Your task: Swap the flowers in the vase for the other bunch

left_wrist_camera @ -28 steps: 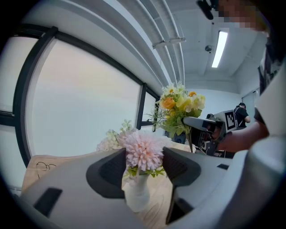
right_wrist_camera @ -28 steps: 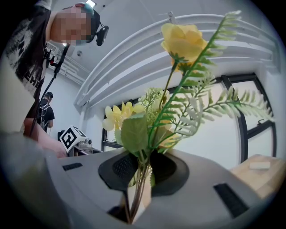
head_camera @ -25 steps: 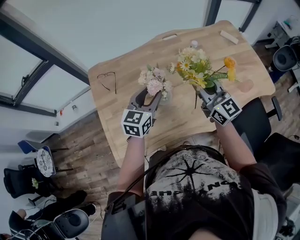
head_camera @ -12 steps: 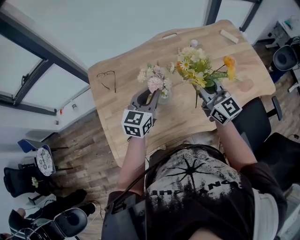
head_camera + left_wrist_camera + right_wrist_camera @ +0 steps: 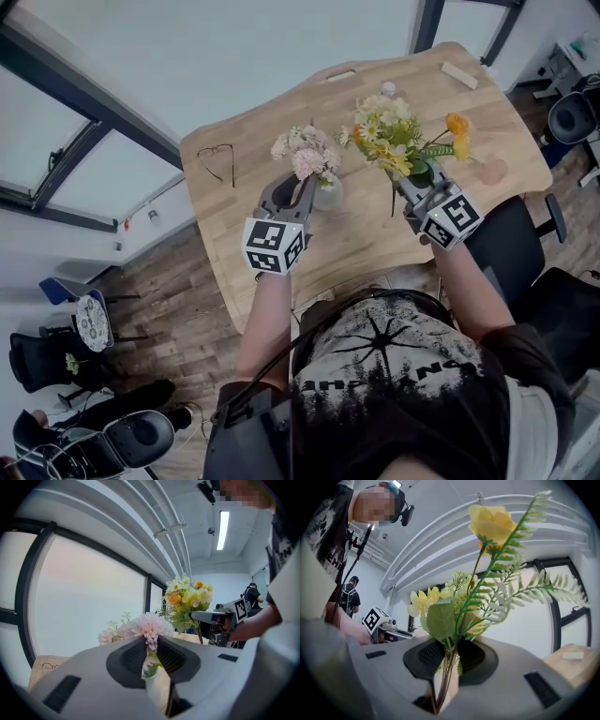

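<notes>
Left gripper point(image 5: 298, 187), whose jaws have just been closing, pinches the stems of the pink bunch point(image 5: 305, 157) directly above the mouth of the pale vase point(image 5: 327, 195), which stands on the wooden table point(image 5: 375, 248); the stems appear not yet drawn out. Right gripper point(image 5: 413, 180) is clamped on the stems of the yellow bunch point(image 5: 389, 131), held in the air just to the right of the vase. Judged progress: the replacement is in hand and the old flowers are grasped. Removing them, inserting the yellow bunch and setting down the pink one remain.
</notes>
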The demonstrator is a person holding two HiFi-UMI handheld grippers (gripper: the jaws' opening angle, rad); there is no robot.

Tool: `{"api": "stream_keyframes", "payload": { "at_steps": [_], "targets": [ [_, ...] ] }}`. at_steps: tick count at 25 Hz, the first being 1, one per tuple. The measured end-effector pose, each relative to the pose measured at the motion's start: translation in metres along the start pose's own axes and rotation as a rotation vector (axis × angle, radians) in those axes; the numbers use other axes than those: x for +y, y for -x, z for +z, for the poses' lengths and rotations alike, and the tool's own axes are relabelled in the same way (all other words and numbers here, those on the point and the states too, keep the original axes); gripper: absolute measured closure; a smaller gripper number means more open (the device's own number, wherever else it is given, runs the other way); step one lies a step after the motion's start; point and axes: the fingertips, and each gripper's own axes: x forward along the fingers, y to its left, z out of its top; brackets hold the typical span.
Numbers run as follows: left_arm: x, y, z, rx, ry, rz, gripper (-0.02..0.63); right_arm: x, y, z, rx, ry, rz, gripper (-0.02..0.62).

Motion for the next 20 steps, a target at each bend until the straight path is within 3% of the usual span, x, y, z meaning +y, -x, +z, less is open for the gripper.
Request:
{"api": "stream_keyframes", "payload": {
  "at_steps": [20],
  "targets": [
    [0.015, 0.02, 0.049, -0.073, -0.046, 0.099, 0.531, 0.008, -0.001, 0.014, -0.032, 0.001, 0.048, 0.525]
  ]
}}
